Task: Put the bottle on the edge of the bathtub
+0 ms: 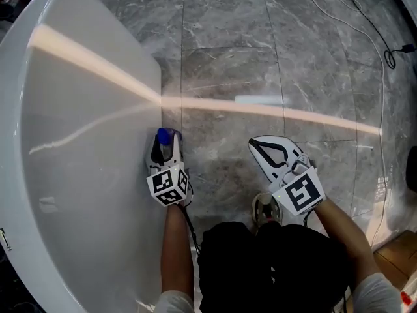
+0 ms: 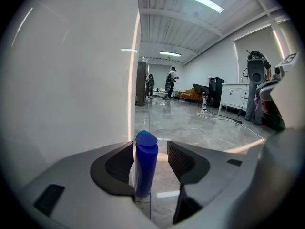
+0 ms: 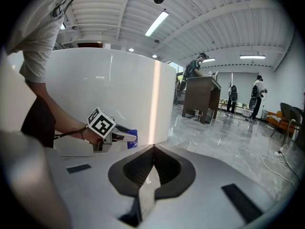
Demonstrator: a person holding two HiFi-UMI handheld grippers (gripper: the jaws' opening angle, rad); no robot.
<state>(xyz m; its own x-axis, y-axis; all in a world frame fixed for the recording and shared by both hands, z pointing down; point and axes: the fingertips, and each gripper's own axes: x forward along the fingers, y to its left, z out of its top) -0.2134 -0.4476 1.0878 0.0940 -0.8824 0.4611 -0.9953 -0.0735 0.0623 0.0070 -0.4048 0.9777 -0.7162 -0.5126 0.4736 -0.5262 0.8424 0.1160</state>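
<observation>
a large white bathtub (image 1: 78, 142) is seen filling the left side of the head view, its curved outer wall rising from a grey marble-tiled floor (image 1: 260, 57). a pale streak of light (image 1: 293, 115) is laid across the tub and the tiles from far left to right. a thin cable (image 1: 365, 25) is looped on the floor at the far right.

two forearms are stretched out from the near edge, each carrying a hand-held gripper with a marker cube. the right hand-held gripper (image 1: 257, 147) is held over bare floor, well apart from the tub, and its jaws are seen pressed together with nothing between them. the left hand-held gripper (image 1: 171, 142) is held low, just beside the tub's outer wall, and its jaws are spread wide.

a blue bottle (image 2: 145, 168) with a rounded flip cap is seen upright between the left jaws. it lies close against the left pad, while a clear gap is left to the right pad, so it is not clamped. its base appears to be set on the floor at the foot of the tub wall, not on the tub's edge.
</observation>
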